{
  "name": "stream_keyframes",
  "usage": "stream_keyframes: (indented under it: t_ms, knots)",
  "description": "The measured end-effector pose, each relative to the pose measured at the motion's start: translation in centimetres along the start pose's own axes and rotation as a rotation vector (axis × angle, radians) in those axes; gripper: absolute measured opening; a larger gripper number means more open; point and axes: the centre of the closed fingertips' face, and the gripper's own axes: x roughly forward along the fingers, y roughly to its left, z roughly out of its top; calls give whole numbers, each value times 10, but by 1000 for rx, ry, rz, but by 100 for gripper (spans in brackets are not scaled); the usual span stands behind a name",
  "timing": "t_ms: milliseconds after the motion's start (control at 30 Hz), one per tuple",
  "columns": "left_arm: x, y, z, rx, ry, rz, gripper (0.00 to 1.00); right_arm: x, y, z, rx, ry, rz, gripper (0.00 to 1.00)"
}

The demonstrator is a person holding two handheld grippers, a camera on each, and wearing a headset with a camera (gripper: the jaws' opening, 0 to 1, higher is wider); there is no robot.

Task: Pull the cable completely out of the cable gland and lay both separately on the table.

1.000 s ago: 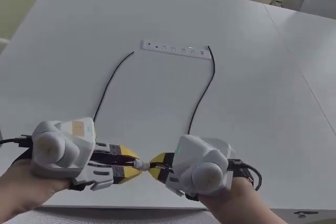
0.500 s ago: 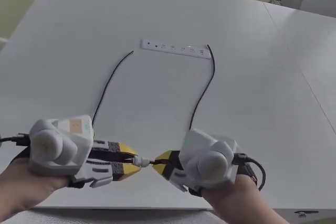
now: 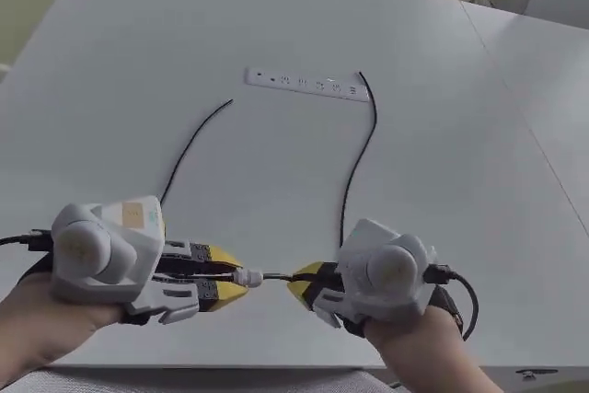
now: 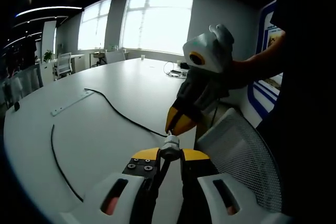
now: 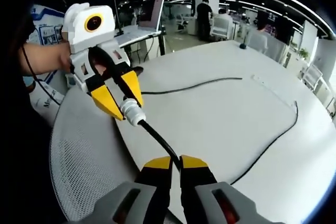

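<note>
Head view: low over the near edge of the table (image 3: 442,163), the left gripper (image 3: 235,280) has its jaws closed on the white cable gland (image 3: 248,276). The right gripper (image 3: 299,284) is pinched on the black cable (image 3: 278,276) just beside it, and the rest of the cable trails across the table.

Left gripper view: the gland sits squeezed at the jaw tips, with the other gripper close ahead.

Right gripper view: the jaws meet around the cable, which arcs up to the gland.

The cable looks light, limp and smooth, so it may slip; it is best gripped near the gland. The gland looks like small, hard plastic, best held by its body.
</note>
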Motion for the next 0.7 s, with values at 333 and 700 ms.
stream_keyframes:
  t_ms: [333,700]
  knots:
    - [2,-2,-2,-4,5,-8,15,3,-12,-16,125,11,-11,0]
    - [0,0,-2,-44,5,3,15,-1,-5,-11,111,-30,30,2]
